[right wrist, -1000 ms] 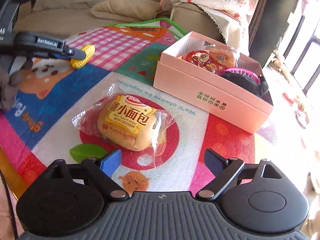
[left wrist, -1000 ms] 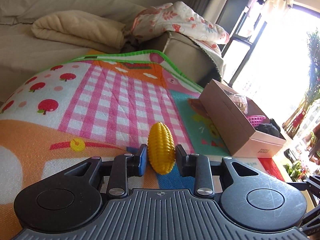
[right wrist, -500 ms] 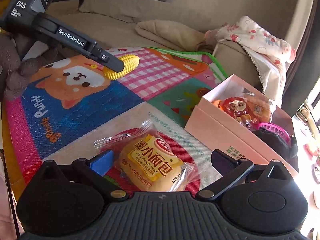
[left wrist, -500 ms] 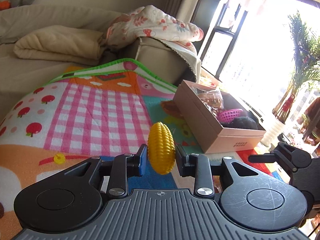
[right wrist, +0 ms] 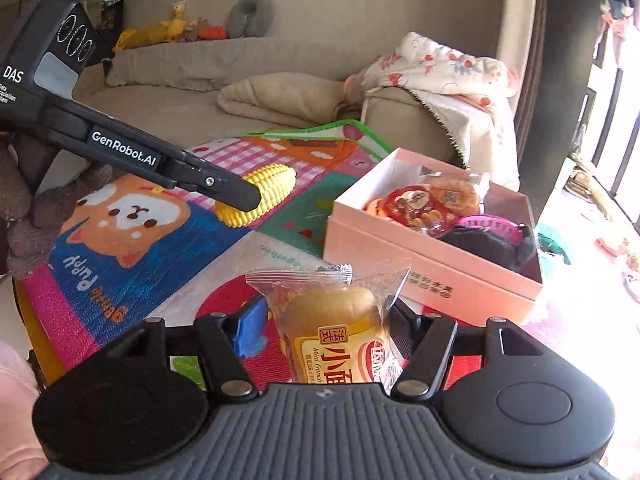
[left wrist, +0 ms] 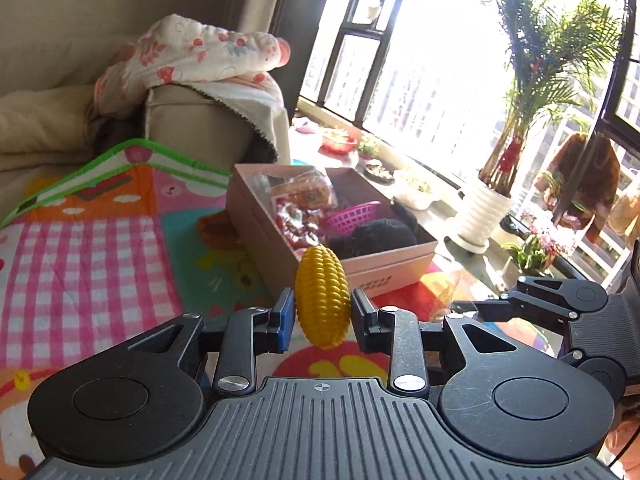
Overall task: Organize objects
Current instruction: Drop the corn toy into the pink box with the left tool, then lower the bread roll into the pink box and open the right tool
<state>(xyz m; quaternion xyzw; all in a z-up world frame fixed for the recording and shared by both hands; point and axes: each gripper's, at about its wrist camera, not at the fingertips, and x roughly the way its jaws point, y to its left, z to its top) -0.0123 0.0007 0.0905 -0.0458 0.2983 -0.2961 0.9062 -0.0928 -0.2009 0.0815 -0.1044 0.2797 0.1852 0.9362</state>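
Observation:
My left gripper is shut on a yellow toy corn cob and holds it above the play mat, short of the open pink box. The corn and left gripper also show in the right wrist view. My right gripper is shut on a wrapped bread bun, lifted off the mat in front of the pink box. The box holds snack packets, a magenta basket and a black item.
A colourful play mat covers the surface. A beige sofa with folded blankets and a floral cloth stands behind. A potted palm and window ledge clutter lie beyond the box.
My left gripper carried the corn rightward towards the pink box. My right gripper closed on the bread bun and lifted it off the mat.

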